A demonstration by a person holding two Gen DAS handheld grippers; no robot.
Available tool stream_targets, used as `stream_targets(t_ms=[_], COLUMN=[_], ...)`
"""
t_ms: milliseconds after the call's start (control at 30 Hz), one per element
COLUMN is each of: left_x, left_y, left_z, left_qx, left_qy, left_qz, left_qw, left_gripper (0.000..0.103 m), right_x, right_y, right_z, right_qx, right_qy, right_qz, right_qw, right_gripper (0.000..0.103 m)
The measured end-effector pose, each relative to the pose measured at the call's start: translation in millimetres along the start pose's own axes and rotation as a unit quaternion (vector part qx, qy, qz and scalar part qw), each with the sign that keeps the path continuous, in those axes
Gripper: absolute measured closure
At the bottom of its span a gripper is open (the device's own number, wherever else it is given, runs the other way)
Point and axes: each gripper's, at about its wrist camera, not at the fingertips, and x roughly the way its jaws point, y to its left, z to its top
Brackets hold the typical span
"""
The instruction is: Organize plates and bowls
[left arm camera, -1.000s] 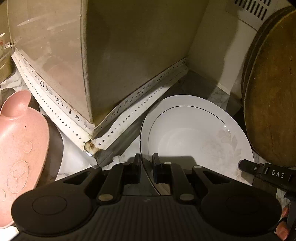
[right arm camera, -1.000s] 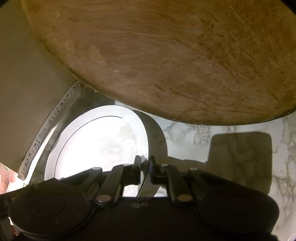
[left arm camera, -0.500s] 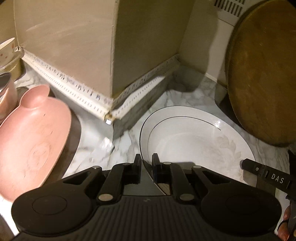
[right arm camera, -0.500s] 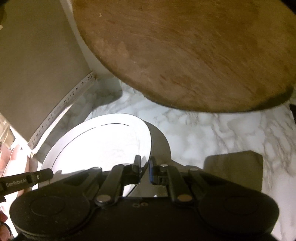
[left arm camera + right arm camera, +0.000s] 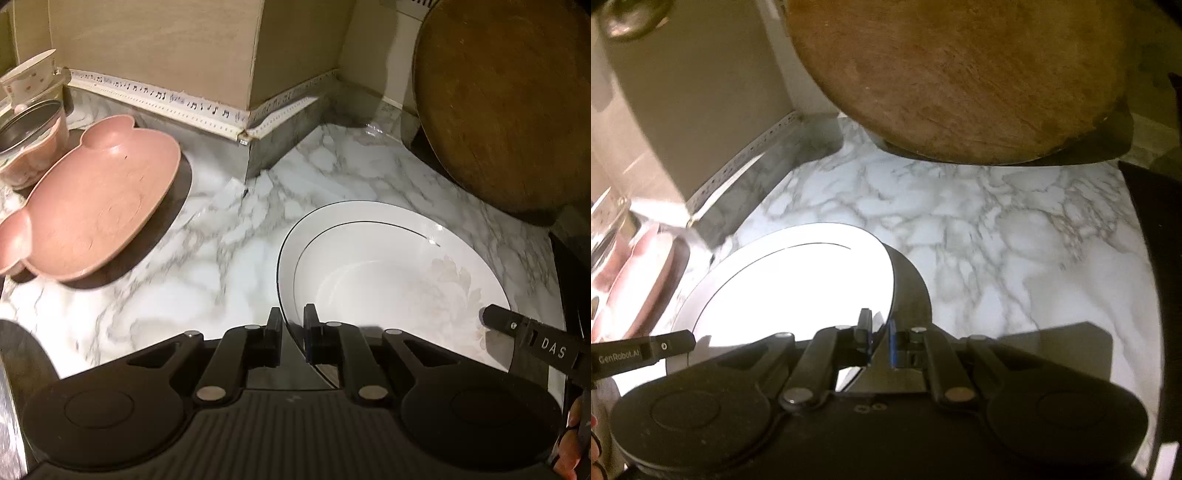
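Above the marble counter (image 5: 207,266), both grippers angled steeply downward and shared one white plate (image 5: 388,273). Left gripper (image 5: 292,325) had its jaws nearly closed, pinching the plate's near left rim between its fingers (image 5: 274,332). Right gripper (image 5: 877,332) was likewise clamped on the opposite rim, its tip visible across the plate in the left wrist view. That plate hung between them, close over the counter, its shadow beneath it. A pink plate (image 5: 96,206) lay well to the left, and a round wooden board (image 5: 509,103) leaned behind.
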Motion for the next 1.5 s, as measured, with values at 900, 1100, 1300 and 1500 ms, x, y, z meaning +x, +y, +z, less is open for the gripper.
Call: stream_targets(t_ms=[900,1100,1300,1500], left_x=[-9,-24,-41,-64], left_y=[17,29,41,54], left_z=[-22,-24,-24,-21], left_qx=[0.011,0.003,-0.012,-0.016], left_qy=[0.012,-0.007,-0.022,-0.047], left_qz=[0.01,0.003,0.002,0.019], left_qw=[0.9998,1.0,0.9997,0.9986], left_gripper=[0.052,0.032,0.025,0.024], right_x=[-25,-39,-48,-55], right_y=[6,17,43,73], right_z=[-18,-16,-14,-10], right_qx=[-0.07,-0.091,-0.117,-0.14], right_qy=[0.003,-0.012,-0.02,-0.029], right_qz=[-0.027,-0.017,0.012,0.047], right_qw=[0.997,0.996,0.993,0.989], right_gripper=[0.083,0.07,0.058,0.043])
